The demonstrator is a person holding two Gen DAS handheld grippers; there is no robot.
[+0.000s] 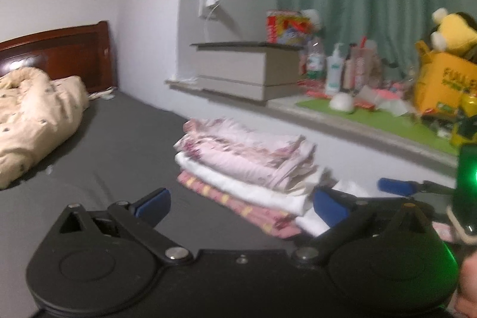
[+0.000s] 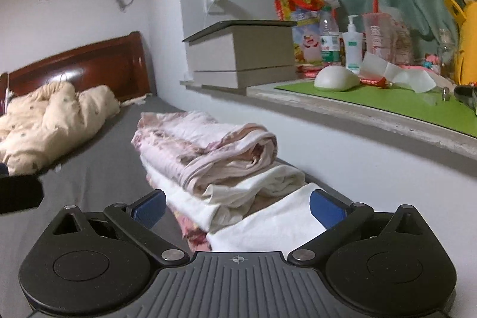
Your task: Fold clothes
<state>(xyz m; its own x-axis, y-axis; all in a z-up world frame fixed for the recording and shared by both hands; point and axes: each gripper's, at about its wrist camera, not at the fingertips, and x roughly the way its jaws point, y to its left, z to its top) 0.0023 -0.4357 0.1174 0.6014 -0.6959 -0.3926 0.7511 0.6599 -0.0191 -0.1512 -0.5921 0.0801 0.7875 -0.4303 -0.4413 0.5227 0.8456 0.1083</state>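
Observation:
A stack of folded clothes (image 1: pixel 247 169) lies on the grey bed sheet (image 1: pixel 119 145) by the wall: a pink floral piece on top, a white one under it, a pink patterned one at the bottom. My left gripper (image 1: pixel 241 206) is open and empty, just in front of the stack. The right gripper's blue fingertips (image 1: pixel 396 187) show at the right of the left wrist view. In the right wrist view the stack (image 2: pixel 208 157) is close; my right gripper (image 2: pixel 237 209) is open, its jaws on either side of the white piece's (image 2: pixel 268 222) near end, holding nothing.
A crumpled cream quilt (image 1: pixel 32 115) lies near the dark wooden headboard (image 1: pixel 65 49). A window ledge (image 2: pixel 357 112) to the right carries grey boxes (image 2: pixel 241 52), bottles, a white mouse (image 2: pixel 337 78), snack bags and a yellow plush toy (image 1: pixel 450 32). Green curtains hang behind.

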